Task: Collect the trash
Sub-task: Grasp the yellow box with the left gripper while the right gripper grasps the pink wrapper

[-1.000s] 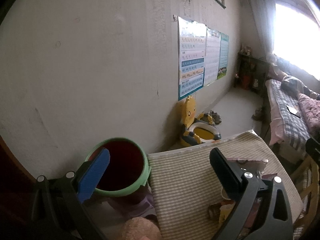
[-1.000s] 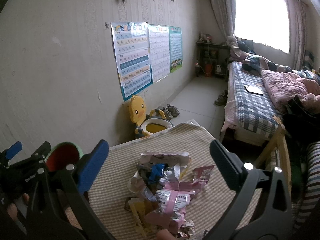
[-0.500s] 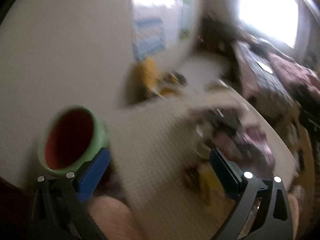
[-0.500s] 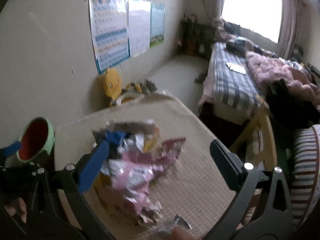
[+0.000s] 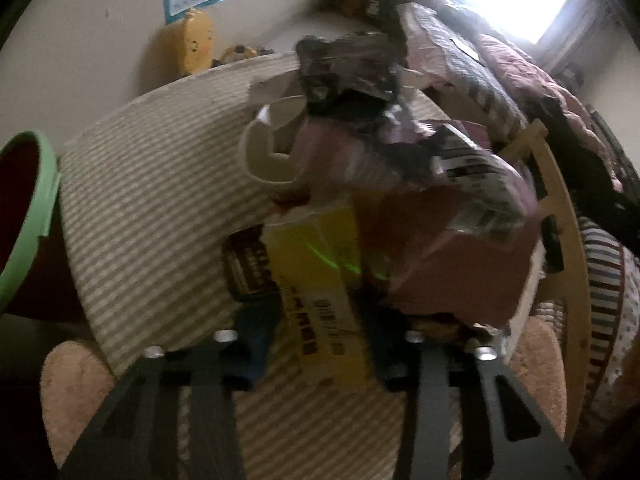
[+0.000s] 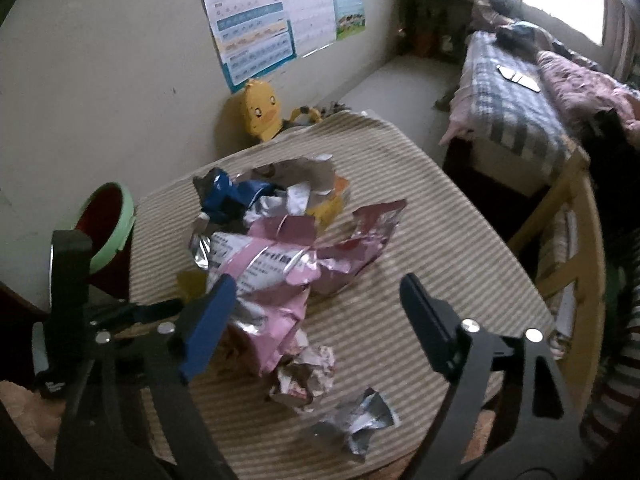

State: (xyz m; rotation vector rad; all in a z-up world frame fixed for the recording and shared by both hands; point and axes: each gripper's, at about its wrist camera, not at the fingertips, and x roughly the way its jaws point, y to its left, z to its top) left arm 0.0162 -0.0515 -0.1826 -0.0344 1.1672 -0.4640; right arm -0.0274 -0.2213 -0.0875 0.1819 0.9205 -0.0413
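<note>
A: Where is the trash sitting?

B: A heap of crumpled wrappers (image 6: 288, 248) is lying in the middle of the striped tablecloth (image 6: 432, 240), with two smaller scraps (image 6: 352, 424) lying loose at its near edge. The green-rimmed bin (image 6: 106, 228) is standing off the table's left side, by the wall.

A: What is the left gripper (image 5: 316, 328) doing?

B: It is tilting steeply down into the near side of the heap. Its jaws have just been closing, and they are standing narrow, one on each side of a yellow packet (image 5: 316, 276) with a barcode. The view is blurred, so I cannot tell whether the pads are pressing on it yet. A white paper cup (image 5: 268, 148) is lying just beyond, with a pink box (image 5: 460, 264) beside the packet.

A: And the right gripper (image 6: 316, 316)?

B: It is angling down over the near right part of the heap. Its jaws have also just been closing, but they are standing well apart, holding nothing. The blue pad (image 6: 208, 324) is overlapping the pink foil wrapper (image 6: 276, 280); the black one is hanging over bare cloth.
</note>
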